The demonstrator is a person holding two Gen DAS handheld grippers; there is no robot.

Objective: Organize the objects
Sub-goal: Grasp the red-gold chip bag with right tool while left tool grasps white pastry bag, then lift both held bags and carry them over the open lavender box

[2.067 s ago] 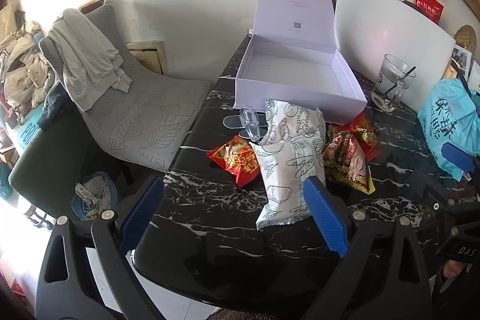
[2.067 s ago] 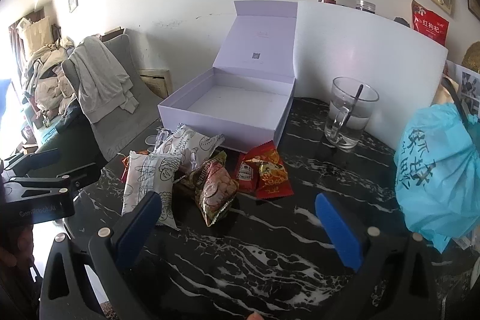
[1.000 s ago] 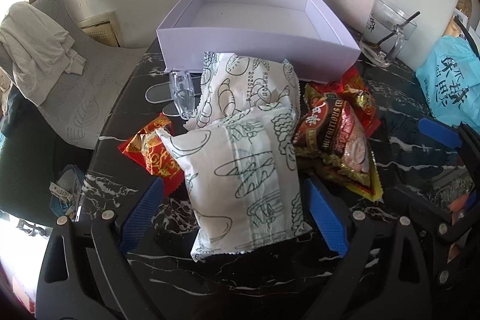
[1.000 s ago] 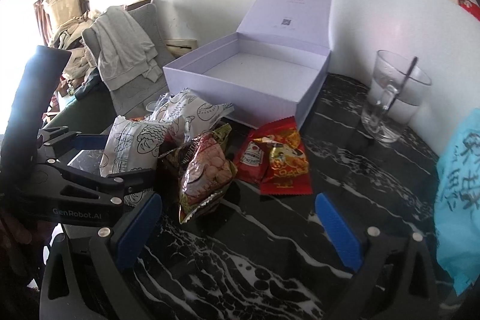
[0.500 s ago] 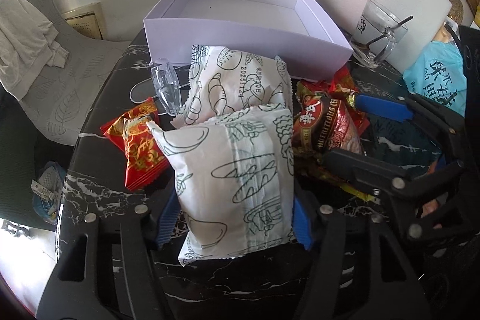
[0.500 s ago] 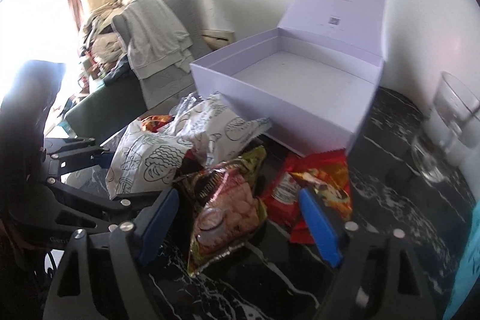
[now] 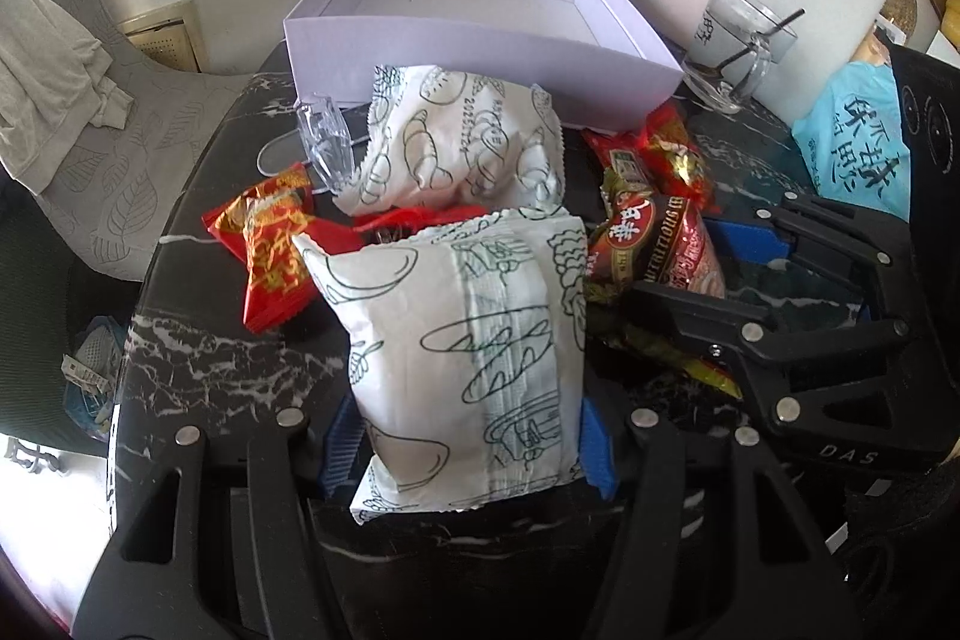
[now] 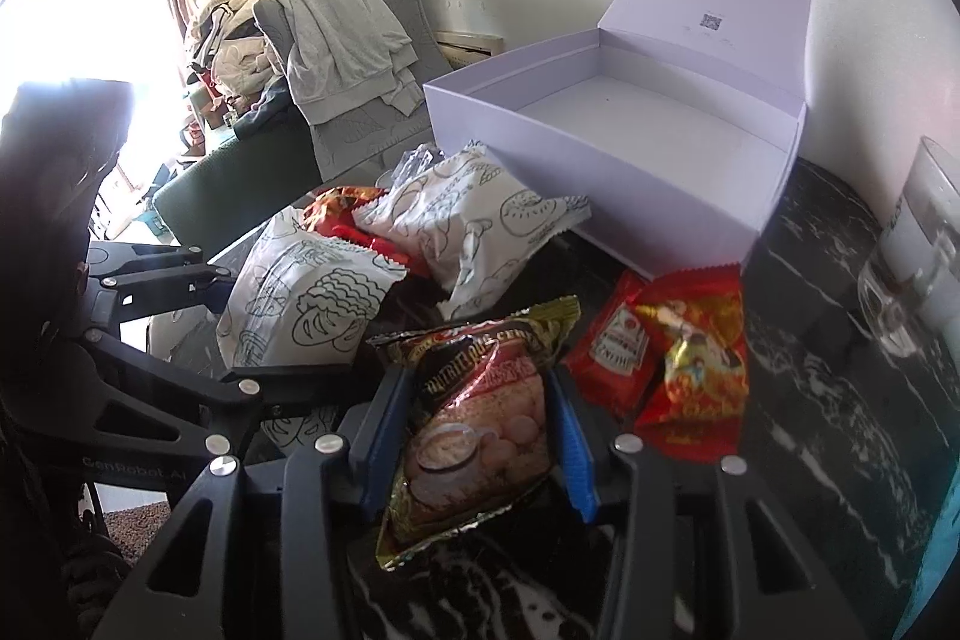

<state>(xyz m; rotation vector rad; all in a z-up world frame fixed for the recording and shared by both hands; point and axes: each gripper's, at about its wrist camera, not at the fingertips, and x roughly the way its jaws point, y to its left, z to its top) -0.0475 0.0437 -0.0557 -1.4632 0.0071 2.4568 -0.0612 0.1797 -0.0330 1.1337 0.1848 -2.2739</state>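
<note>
Left wrist view, left to right: grey chair with a pale garment draped on it, off the table edge; black marble table; red snack packet lying flat near the left edge; clear plastic piece just behind it; front white bread packet sits between the blue pads of the left gripper, jaws have just been closing, both pads now pressed on the packet's lower sides, narrow-ish grip; second white bread packet behind it, leaning at the front wall of the open lavender box, lid up, inside bare; glass mug with a dark stirrer right of the box; blue plastic bag far right

Right wrist view: the left gripper's black frame at the left on the white packet; right gripper jaws just been closing too, blue pads squeezing the brown-gold cookie bag from both sides, bag resting on the table, right of the white packets; two red packets just right of it, near the box's front corner; mug at far right edge, partly cut off
</note>
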